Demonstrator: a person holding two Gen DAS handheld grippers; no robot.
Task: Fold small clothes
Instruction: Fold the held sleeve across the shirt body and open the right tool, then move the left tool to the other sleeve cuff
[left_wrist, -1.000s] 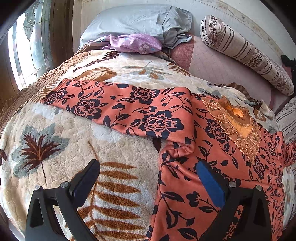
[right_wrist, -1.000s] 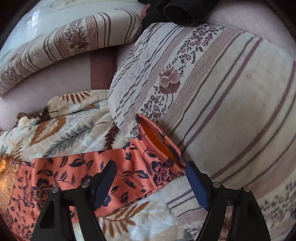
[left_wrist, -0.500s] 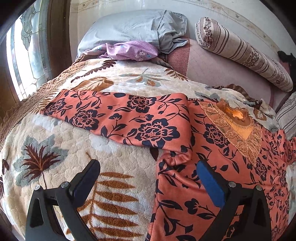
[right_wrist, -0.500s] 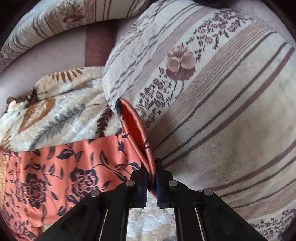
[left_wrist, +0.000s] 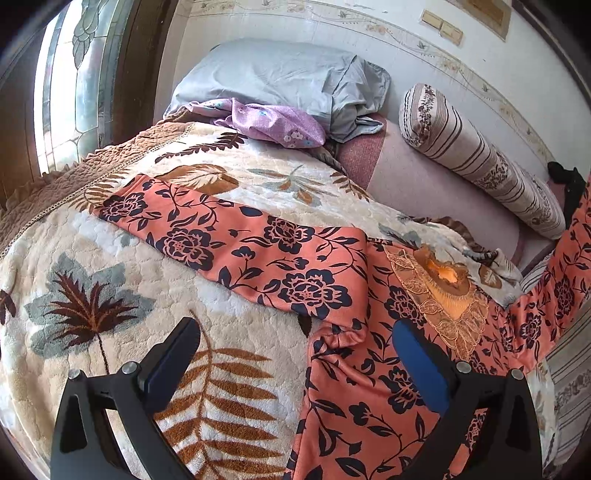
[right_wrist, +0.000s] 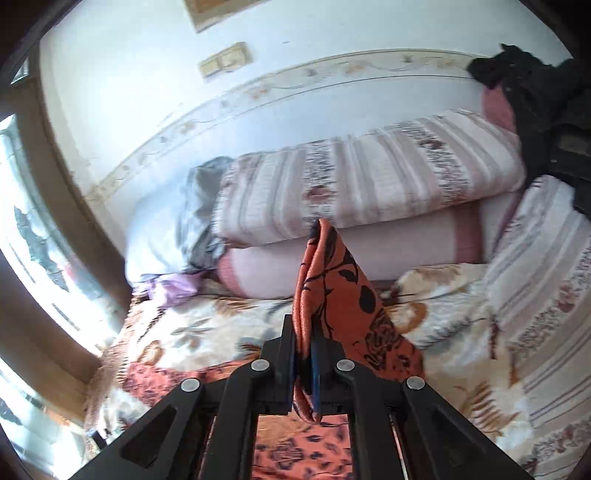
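Note:
An orange garment with dark blue flowers (left_wrist: 295, 266) lies spread on the leaf-patterned blanket (left_wrist: 110, 288). Its left sleeve lies flat and its embroidered neckline (left_wrist: 439, 288) faces up. My left gripper (left_wrist: 295, 365) is open and empty, low over the garment's underarm area. My right gripper (right_wrist: 303, 354) is shut on the cuff of the right sleeve (right_wrist: 332, 295) and holds it lifted above the bed. In the left wrist view that sleeve (left_wrist: 565, 266) rises at the far right edge.
A grey pillow (left_wrist: 280, 85) and a purple cloth (left_wrist: 273, 122) lie at the head of the bed. A striped bolster (left_wrist: 476, 158) lies along the wall. A striped cushion (right_wrist: 543, 295) sits at the right. A window (left_wrist: 74, 92) is at the left.
My right gripper closed on the right sleeve's cuff and lifted it up off the bed, swinging toward the left. My left gripper stayed open and drew back slightly.

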